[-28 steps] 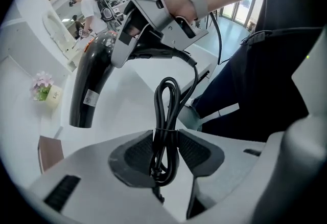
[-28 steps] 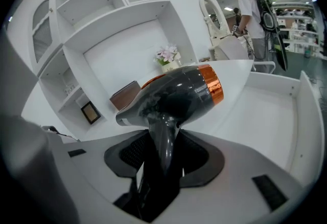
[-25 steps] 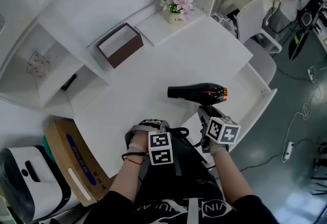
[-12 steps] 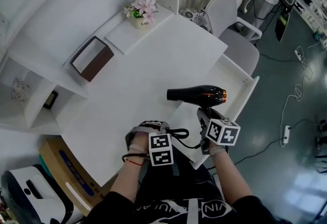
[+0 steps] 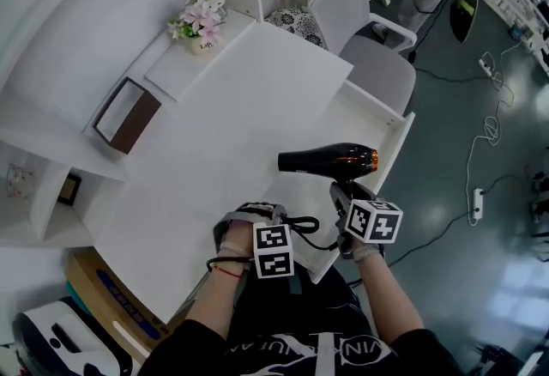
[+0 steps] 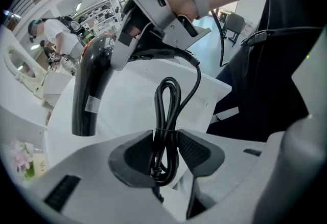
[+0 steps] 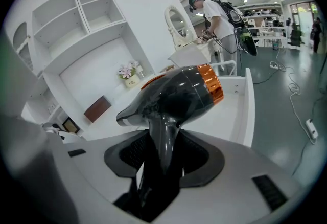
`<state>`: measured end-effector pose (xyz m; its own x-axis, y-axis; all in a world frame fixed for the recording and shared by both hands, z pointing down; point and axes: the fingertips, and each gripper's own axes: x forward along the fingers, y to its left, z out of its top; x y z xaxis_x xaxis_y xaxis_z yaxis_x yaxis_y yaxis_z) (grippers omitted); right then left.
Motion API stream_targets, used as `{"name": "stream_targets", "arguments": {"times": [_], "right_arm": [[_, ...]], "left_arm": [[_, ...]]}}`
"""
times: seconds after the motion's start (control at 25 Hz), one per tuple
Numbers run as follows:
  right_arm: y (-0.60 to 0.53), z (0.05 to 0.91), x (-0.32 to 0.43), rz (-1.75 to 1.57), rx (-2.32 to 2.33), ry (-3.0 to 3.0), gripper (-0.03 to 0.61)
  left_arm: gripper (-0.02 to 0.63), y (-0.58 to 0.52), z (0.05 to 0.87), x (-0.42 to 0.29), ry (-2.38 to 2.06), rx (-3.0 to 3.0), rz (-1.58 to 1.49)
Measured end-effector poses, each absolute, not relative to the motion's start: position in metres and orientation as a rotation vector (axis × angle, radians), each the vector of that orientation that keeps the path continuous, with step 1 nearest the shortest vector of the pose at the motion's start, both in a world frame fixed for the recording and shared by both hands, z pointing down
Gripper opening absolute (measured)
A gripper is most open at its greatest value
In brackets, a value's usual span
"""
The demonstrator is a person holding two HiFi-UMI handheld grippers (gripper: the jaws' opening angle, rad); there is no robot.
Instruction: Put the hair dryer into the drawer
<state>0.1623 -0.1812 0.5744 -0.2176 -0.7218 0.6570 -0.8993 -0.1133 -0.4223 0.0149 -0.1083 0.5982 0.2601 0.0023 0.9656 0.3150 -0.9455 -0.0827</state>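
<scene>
1. Hair dryer (image 7: 173, 95) is clamped by its handle in the right gripper (image 7: 163, 154). The dark pads press on both sides of the glossy black grip, and the barrel with its orange ring rides clear above the jaws.
2. Alongside, the left gripper (image 6: 166, 151) is closed on the tied bundle of black cord (image 6: 166, 115), which loops up between the pads and runs on toward the foot of the dryer's handle.
3. The shell looks like hard, polished plastic, so it is probably stiff and slippery under the pads. The barrel likely makes the dryer top-heavy and prone to twisting in a loose grip. The handle is the sensible hold. The cord is limp and would likely trail or snag if it were not carried separately.
4. Seen from the head camera, the dryer (image 5: 330, 160) hangs roughly level over the open drawer (image 5: 390, 160), held off its floor. Its nozzle points toward the desk top (image 5: 223, 134) and its orange end toward the drawer's outer wall.
5. The drawer's raised rim and the desk's edge are the obstacles to clear on the way down. The visible drawer floor looks bare, and it seems to offer room for the dryer laid flat with its cord beside it.
6. Farther out, a chair (image 5: 360, 31) stands past the drawer's far end. A brown box (image 5: 127, 115) and a flower pot (image 5: 199, 22) sit well apart at the back of the desk, out of the working path.
</scene>
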Motion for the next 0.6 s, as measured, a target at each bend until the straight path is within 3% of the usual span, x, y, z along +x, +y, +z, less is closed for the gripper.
{"name": "stream_targets", "arguments": {"times": [0.6], "right_arm": [[-0.154, 0.595, 0.205, 1.286, 1.840, -1.833, 0.178]], "left_arm": [[0.160, -0.094, 0.611, 0.060, -0.442, -2.235, -1.702]]}}
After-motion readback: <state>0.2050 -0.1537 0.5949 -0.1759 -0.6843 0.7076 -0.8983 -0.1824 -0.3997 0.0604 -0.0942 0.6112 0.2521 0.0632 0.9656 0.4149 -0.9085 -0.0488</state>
